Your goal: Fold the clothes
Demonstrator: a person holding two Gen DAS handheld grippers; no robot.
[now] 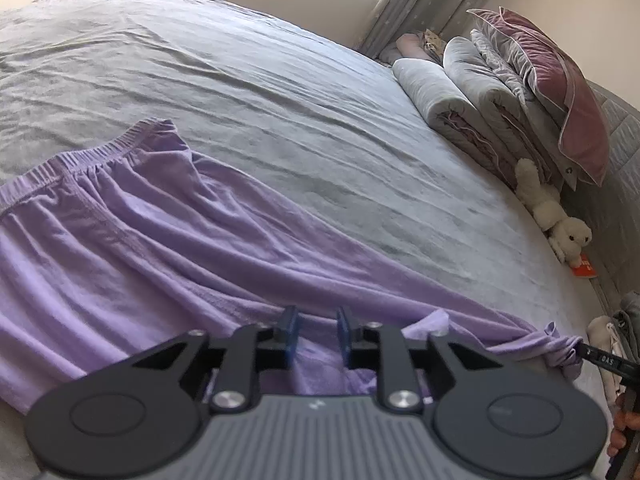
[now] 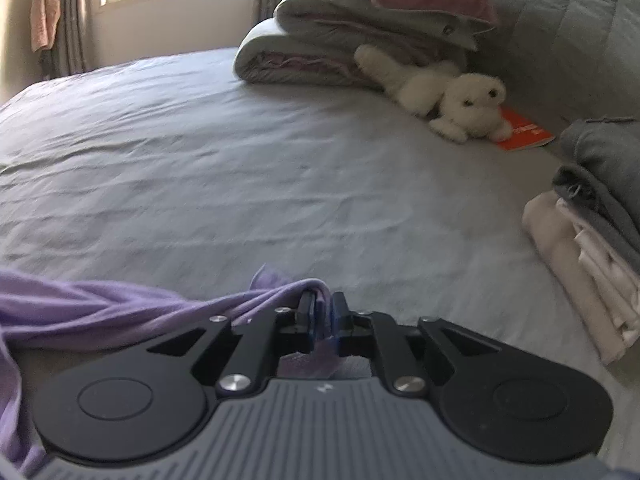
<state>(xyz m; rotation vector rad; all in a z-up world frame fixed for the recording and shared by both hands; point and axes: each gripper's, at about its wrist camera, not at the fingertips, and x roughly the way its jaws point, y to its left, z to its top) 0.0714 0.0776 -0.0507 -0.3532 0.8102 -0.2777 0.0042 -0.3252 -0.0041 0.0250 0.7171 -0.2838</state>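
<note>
A lilac garment (image 1: 132, 240) with an elastic waistband lies spread on the grey bed sheet (image 1: 248, 80), waistband at the far left. My left gripper (image 1: 317, 330) sits low over its near edge with its jaws apart and nothing between them. My right gripper (image 2: 323, 312) is shut on a bunched corner of the lilac garment (image 2: 100, 312), which stretches away to the left. In the left wrist view the right gripper's tip (image 1: 588, 354) shows at the far right, pinching that corner.
Folded grey duvets (image 1: 472, 96) and a maroon pillow (image 1: 560, 92) are stacked at the headboard. A white plush toy (image 2: 448, 96) lies on an orange booklet (image 2: 524, 134). Folded grey and pale clothes (image 2: 592, 220) are stacked at the right. Curtains and a window are behind.
</note>
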